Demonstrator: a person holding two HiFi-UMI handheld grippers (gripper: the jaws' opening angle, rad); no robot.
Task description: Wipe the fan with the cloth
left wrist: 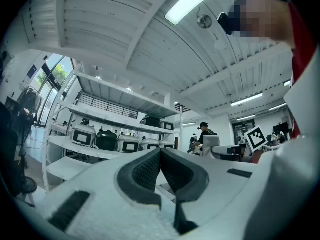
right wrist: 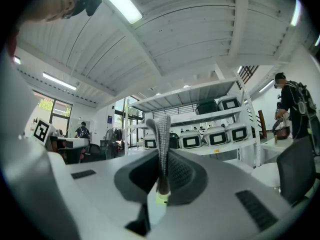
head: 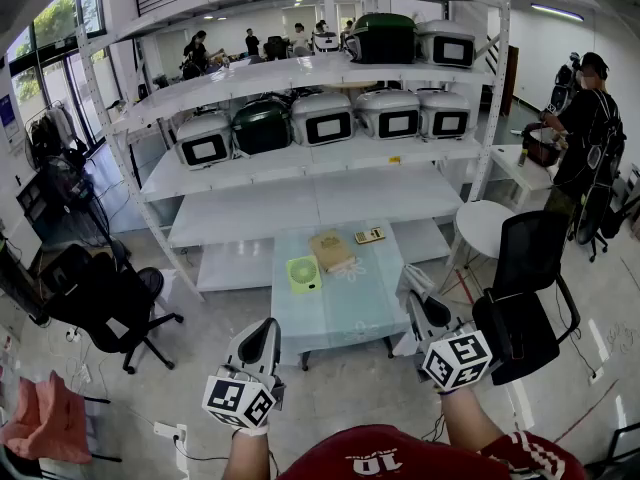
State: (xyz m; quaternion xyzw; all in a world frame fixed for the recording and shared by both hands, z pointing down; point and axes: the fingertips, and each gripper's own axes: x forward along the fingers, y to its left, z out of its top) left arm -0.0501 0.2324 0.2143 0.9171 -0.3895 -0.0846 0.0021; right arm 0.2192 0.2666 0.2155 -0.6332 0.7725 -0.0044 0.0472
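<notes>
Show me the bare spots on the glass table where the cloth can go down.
On the glass table the near half, this side of the green fan, is bare; so is the right strip beside the brown box. The far end is crowded: fan, box and a small device.

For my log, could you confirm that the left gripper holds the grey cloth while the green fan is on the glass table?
Not quite: the right gripper holds the grey cloth, as the right gripper view shows. The green fan is indeed on the glass table.
</notes>
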